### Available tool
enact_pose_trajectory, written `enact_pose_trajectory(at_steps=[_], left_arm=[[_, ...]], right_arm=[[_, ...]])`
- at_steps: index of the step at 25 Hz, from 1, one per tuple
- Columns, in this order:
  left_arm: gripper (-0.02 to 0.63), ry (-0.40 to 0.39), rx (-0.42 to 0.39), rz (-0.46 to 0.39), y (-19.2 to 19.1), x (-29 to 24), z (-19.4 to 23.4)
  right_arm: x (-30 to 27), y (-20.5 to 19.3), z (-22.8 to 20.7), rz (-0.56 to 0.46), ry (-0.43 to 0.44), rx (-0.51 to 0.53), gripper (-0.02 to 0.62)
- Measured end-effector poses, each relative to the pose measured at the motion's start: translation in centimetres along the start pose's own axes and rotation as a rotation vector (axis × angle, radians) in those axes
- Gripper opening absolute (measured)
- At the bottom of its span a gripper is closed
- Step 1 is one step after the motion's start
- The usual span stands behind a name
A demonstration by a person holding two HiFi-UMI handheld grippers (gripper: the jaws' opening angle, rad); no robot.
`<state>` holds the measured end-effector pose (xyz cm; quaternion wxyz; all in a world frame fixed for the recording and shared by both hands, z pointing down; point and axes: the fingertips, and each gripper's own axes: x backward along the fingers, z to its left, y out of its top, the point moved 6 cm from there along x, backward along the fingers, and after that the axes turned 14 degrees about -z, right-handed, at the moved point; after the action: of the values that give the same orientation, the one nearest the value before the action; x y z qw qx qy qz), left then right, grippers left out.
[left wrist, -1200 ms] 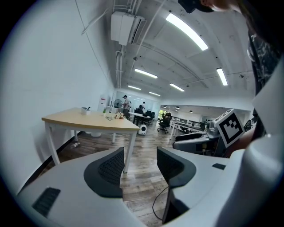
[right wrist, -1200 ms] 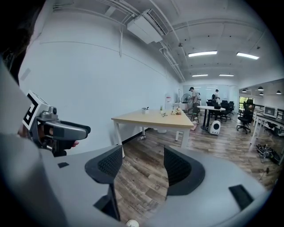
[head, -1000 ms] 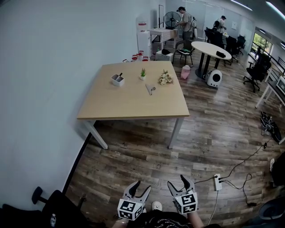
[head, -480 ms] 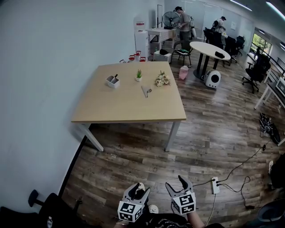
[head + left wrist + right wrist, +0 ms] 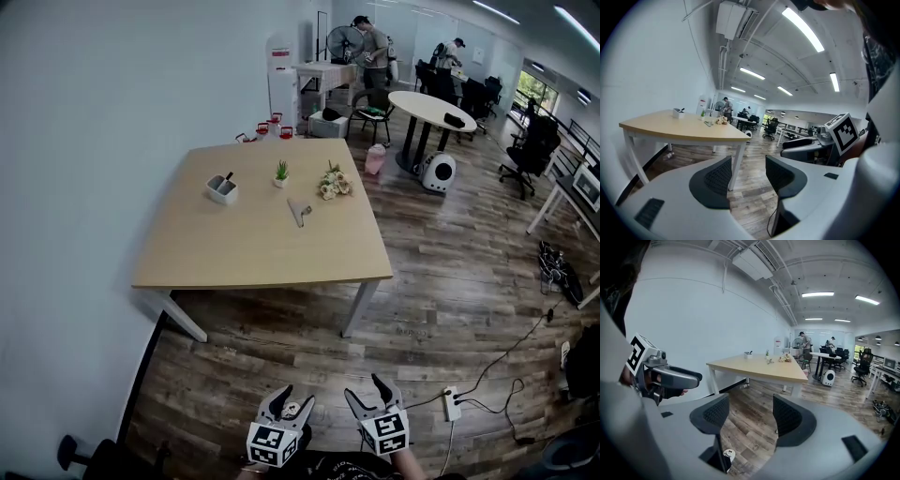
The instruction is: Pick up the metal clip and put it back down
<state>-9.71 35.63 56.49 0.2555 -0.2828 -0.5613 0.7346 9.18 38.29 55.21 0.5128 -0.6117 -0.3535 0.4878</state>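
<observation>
On the wooden table (image 5: pixel 234 253) well ahead of us lies the metal clip (image 5: pixel 299 211), and we hold our left gripper (image 5: pixel 297 395) and right gripper (image 5: pixel 364 386) low over the floor, jaws apart, holding nothing.

Head view steeply downward; gripper views low, toward table (image 5: pixel 253 246).

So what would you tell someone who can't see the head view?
The left gripper and right gripper hang, jaws open and empty, over a brown plank floor. Ahead stands a light wooden table holding a small silvery metal clip, a white tub, a tiny green plant and pale flowers.
</observation>
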Motion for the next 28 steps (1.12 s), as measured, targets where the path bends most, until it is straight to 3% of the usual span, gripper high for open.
enact_pose_trajectory(at_steps=[6, 18, 28], left_arm=[[0.222, -0.022, -0.007, -0.006, 2.2, -4.9, 6.1], [0.222, -0.099, -0.028, 0.023, 3.9, -10.9, 12.6], [0.222, -0.06, -0.03, 0.032, 4.6, -12.1, 15.5]], right_arm=[[-6.6, 1.8, -0.6, 0.008, -0.015, -0.001, 0.291], [-14.6, 2.6, -1.6, 0.021, -0.071, -0.025, 0.291], [-17.6, 2.8, -1.5, 0.032, -0.053, -0.042, 0.29]])
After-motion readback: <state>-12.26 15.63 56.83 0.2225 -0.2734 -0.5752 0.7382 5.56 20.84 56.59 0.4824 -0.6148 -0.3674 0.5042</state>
